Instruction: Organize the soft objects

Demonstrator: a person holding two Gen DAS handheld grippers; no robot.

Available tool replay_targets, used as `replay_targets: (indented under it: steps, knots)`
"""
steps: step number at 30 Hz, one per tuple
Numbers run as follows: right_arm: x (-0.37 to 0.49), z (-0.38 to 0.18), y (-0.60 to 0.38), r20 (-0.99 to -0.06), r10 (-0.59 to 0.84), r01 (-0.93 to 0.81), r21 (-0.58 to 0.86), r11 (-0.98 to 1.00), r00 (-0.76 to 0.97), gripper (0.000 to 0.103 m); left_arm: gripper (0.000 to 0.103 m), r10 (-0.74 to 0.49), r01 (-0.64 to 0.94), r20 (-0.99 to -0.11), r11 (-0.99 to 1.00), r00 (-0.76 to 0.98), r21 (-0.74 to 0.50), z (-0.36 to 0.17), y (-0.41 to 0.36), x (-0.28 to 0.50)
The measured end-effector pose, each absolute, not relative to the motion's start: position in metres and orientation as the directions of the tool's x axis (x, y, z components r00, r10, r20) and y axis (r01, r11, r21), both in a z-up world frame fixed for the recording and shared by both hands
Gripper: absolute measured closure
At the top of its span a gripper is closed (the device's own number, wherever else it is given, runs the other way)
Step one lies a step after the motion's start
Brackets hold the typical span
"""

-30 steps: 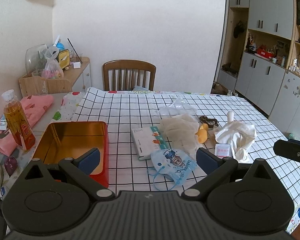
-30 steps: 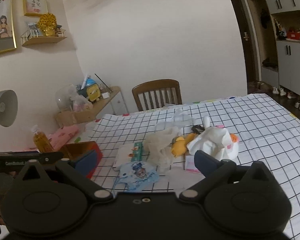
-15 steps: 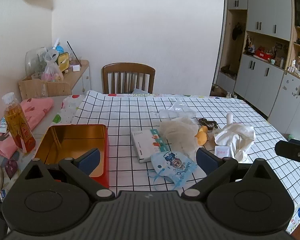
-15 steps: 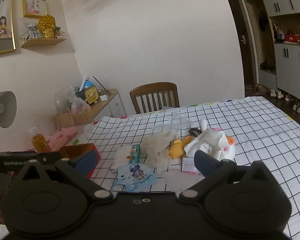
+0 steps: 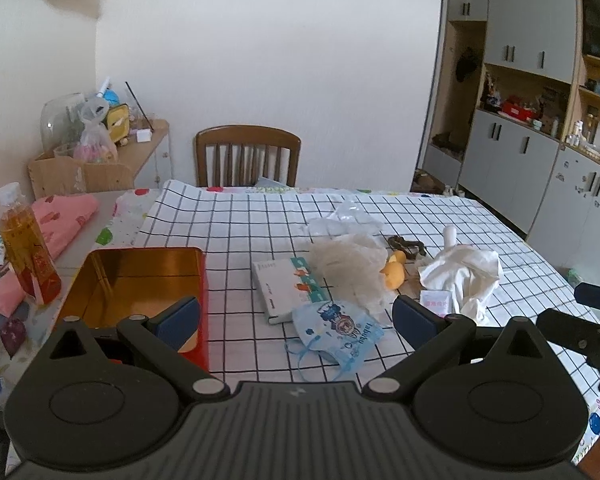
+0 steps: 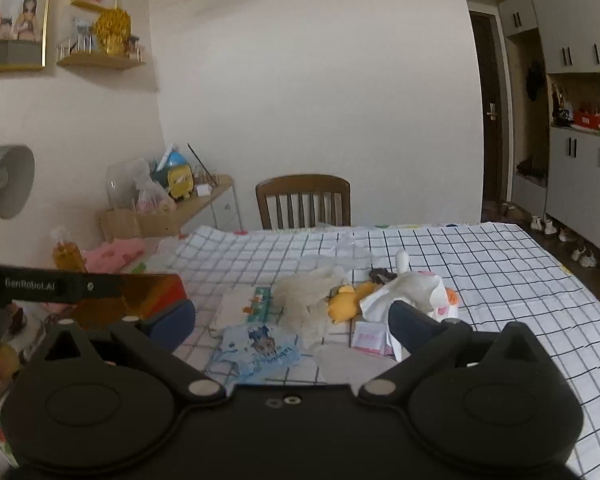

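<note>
A pile of soft things lies mid-table on the checked cloth. A blue printed face mask (image 5: 339, 332) (image 6: 260, 350) lies nearest me. Behind it are a crumpled whitish bag (image 5: 347, 264) (image 6: 307, 292), a yellow plush toy (image 5: 393, 272) (image 6: 345, 300) and a white cloth bundle (image 5: 465, 272) (image 6: 411, 288). An open red tin with a gold inside (image 5: 136, 280) (image 6: 140, 296) stands at the left. My left gripper (image 5: 296, 318) hovers open just short of the mask. My right gripper (image 6: 292, 316) is open too, held above the table's near edge; it also shows at the right of the left wrist view (image 5: 591, 312).
A white booklet (image 5: 284, 288) lies beside the mask, and a small pink packet (image 5: 435, 298) next to the white cloth. A bottle of amber liquid (image 5: 26, 252) and pink fabric (image 5: 56, 220) sit at the left. A wooden chair (image 5: 248, 156) stands at the far side.
Both views have drawn back and risen slightly, so the pile sits a little lower and farther off. Nothing on the table has moved. Both grippers stay open.
</note>
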State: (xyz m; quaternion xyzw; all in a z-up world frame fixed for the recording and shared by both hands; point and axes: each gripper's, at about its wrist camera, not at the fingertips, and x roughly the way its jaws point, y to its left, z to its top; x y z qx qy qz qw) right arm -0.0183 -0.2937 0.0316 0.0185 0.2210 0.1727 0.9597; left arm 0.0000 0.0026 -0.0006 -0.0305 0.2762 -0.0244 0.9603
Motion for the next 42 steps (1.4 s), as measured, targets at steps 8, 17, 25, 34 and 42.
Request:
replay_targets:
  steps: [8,17,25,34,42]
  knots:
    - [0.0,0.019,-0.304,-0.498,0.341,-0.3,0.163,0.94,0.797,0.004,0.0,-0.112,0.082,-0.551,0.993,0.827,-0.079,-0.016,-0.011,0.019]
    - [0.039,-0.008,-0.309,-0.571,0.337,-0.319,0.136,0.938,0.749,0.007,0.0,-0.088,0.068,-0.606,0.996,0.79,-0.056,-0.044,-0.028,0.06]
    - [0.079,-0.036,-0.309,-0.629,0.339,-0.349,0.112,0.93,0.7,0.007,0.0,-0.074,0.058,-0.647,0.997,0.759,-0.046,-0.068,-0.038,0.098]
    - [0.104,-0.057,-0.307,-0.677,0.325,-0.376,0.077,0.923,0.66,0.009,0.0,-0.054,0.057,-0.721,0.998,0.691,-0.021,-0.105,-0.051,0.134]
    - [0.117,-0.075,-0.303,-0.713,0.324,-0.406,0.061,0.912,0.622,0.011,0.0,-0.067,0.076,-0.781,0.997,0.621,-0.025,-0.134,-0.062,0.154]
